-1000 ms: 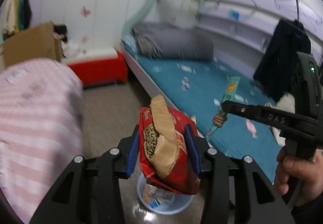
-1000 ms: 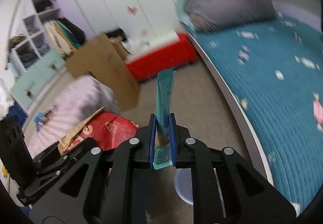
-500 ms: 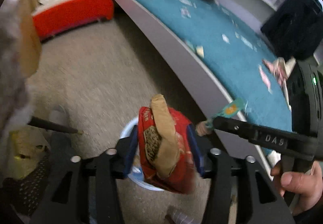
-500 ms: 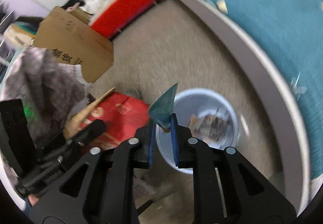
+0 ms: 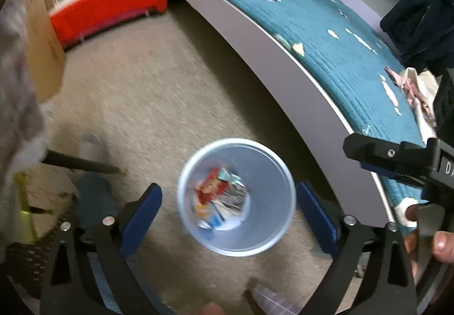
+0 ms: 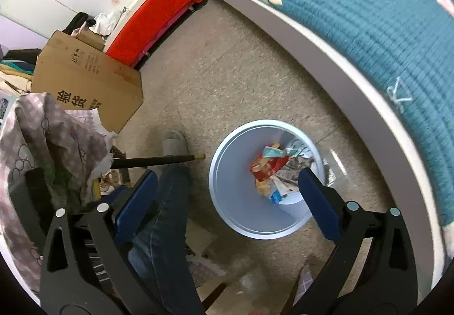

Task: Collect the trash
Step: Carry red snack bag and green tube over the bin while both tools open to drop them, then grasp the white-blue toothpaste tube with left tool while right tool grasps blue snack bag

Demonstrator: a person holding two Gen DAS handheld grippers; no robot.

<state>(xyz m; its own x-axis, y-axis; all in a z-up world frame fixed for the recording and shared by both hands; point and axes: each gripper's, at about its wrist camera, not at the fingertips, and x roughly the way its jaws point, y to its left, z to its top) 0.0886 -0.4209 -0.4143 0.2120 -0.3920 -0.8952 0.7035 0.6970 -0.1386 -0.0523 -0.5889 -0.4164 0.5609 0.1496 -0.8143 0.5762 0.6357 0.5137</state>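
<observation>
**Both grippers empty above the bin; wrappers lie inside**

Left gripper (image 5: pixel 228 203): fingers spread wide, nothing between them; jaws have just been opening. The pale blue bin (image 5: pixel 266 156) sits straight below, its mouth framed between the two blue pads. Red snack bag (image 5: pixel 210 187) lies at the bin's bottom among other wrappers.

Right gripper (image 6: pixel 225 194): fingers likewise wide apart and empty, jaws just opened. Here the bin (image 6: pixel 227 150) sits off toward the right finger, whose pad overlaps the bin's near-right rim in view. The teal wrapper (image 6: pixel 272 152) rests on top of the red bag (image 6: pixel 266 166), long axis running roughly left to right.

Judgement: drop done for both; the next move is up and away. The left gripper is the better centred over the opening.

View differences: the right wrist view is sharp and shows the person's jeans leg (image 6: pixel 167 201), a shoe (image 6: pixel 174 140), a dark stick (image 6: pixel 153 161) and a cardboard box (image 6: pixel 85 79) at left. The left wrist view is blurred, but shows the right gripper's finger (image 5: pixel 377 151) and the hand holding it (image 5: pixel 437 235) at the right edge, beside the bed (image 5: pixel 298 68).
</observation>
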